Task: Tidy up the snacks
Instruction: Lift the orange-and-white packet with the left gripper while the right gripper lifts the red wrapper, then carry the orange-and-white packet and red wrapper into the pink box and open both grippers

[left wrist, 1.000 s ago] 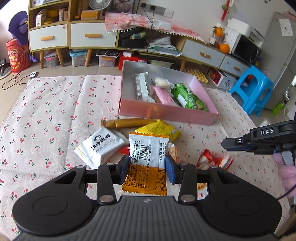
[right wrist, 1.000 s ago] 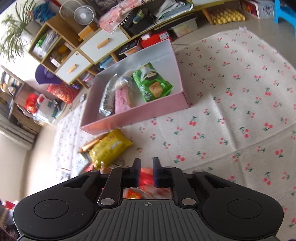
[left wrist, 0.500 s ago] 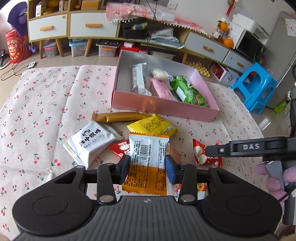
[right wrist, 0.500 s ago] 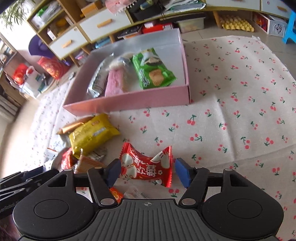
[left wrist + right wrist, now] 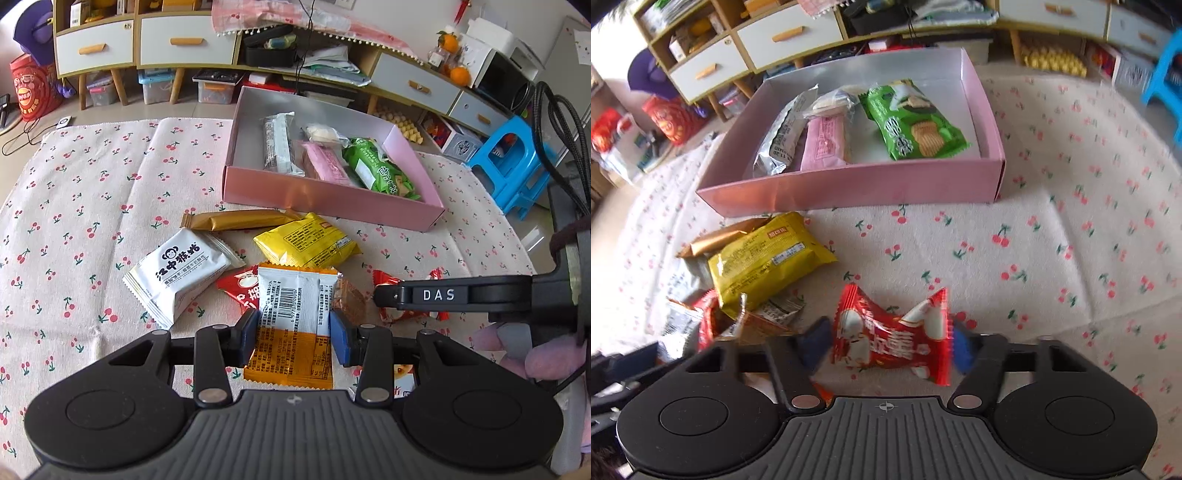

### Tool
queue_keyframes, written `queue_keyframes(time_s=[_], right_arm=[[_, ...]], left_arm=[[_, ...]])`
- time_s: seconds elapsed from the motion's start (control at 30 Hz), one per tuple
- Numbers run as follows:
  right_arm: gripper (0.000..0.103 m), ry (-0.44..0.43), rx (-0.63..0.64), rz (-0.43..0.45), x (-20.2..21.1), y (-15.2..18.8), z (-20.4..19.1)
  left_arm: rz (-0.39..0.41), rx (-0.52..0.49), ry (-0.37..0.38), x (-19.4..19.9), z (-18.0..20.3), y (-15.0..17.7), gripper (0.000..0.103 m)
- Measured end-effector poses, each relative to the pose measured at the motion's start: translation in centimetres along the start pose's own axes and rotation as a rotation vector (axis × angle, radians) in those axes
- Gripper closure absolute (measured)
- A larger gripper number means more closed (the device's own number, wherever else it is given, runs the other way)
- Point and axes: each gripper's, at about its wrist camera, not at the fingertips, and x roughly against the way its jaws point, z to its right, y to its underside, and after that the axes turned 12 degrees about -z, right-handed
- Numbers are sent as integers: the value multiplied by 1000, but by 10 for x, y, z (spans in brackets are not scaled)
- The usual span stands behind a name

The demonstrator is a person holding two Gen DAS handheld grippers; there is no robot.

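My left gripper (image 5: pixel 293 334) is shut on an orange-and-white snack packet (image 5: pixel 291 314), held barcode side up above the loose pile. My right gripper (image 5: pixel 890 345) straddles a red candy packet (image 5: pixel 890 339) lying on the cloth. Its jaws are closing, and the blurred pads stand close to the packet's two ends. In the left wrist view that red candy packet (image 5: pixel 402 314) is partly hidden behind the right gripper's finger (image 5: pixel 436 295). The pink box (image 5: pixel 325 199) (image 5: pixel 849 188) beyond holds silver, pink, white and green packets.
Loose on the cherry-print cloth (image 5: pixel 92 192) lie a yellow packet (image 5: pixel 306 243), a white packet (image 5: pixel 181 269), a gold bar (image 5: pixel 236 219) and a red packet (image 5: pixel 240 288). A gloved hand (image 5: pixel 517 354) holds the right gripper. A blue stool (image 5: pixel 513 162) and low cabinets stand behind.
My right gripper went from shut to wide open, moved over the red candy packet, and its jaws have since narrowed around it. The left gripper kept its hold on the orange-and-white packet.
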Motion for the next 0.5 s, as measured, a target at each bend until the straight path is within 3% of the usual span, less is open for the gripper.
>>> queue_keyframes(time_s=[0.03, 0.07, 0.23, 0.5], right_arm=[[52, -3, 5, 3, 1, 0, 0], [70, -4, -2, -1, 3, 0, 1], [71, -58, -59, -33, 6, -1, 15], [71, -165, -138, -10, 27, -8, 28]], left_arm=[[0, 1, 0, 0, 0, 0, 65], [0, 3, 0, 1, -1, 0, 65], [9, 12, 4, 4, -2, -1, 65], [41, 30, 8, 8, -3, -11, 65]])
